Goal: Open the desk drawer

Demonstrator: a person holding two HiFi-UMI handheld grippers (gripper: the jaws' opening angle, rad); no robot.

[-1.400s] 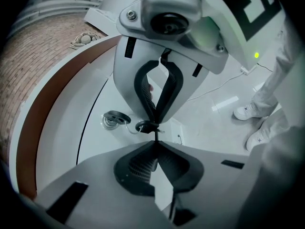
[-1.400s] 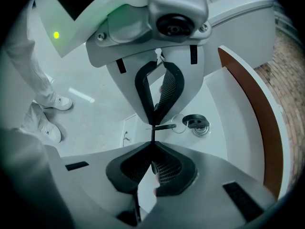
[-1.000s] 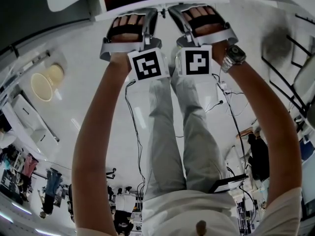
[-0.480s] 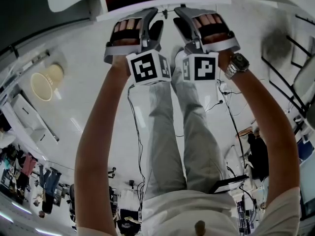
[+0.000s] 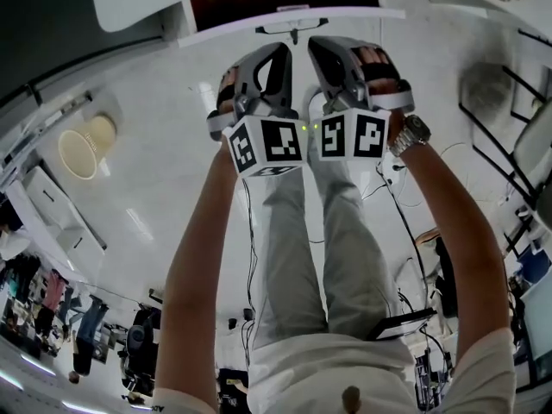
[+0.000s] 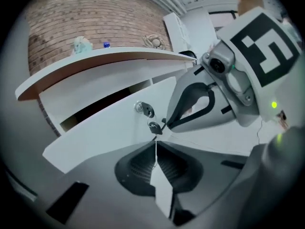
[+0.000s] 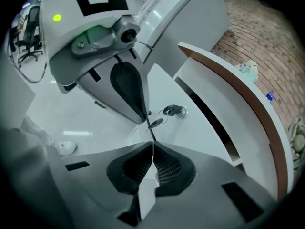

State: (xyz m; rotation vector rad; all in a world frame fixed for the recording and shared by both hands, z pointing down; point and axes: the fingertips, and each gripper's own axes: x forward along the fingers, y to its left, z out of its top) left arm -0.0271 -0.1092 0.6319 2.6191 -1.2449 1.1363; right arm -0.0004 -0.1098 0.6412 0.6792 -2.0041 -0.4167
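My left gripper (image 6: 156, 146) and right gripper (image 7: 152, 148) have just snapped shut on nothing, ribbed pads (image 6: 138, 168) together; the smooth white drawer (image 6: 105, 132) with its little key (image 6: 154, 127) is just beyond them. Shiny pale floor (image 5: 147, 162); rough brick wall (image 6: 95, 18) far off.

White desk drawer (image 6: 105, 132), partly open beneath the curved desktop (image 6: 95, 63), dark gap behind its front, key (image 6: 155, 127) hanging from its lock (image 6: 143, 109)

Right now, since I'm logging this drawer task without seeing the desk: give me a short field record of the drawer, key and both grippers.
drawer: pulled partly out, dark gap under the desktop
key: hanging from the lock on the drawer front
left gripper: just closed, shut, empty, aimed at the key
right gripper: just closed, shut, empty, beside the left gripper
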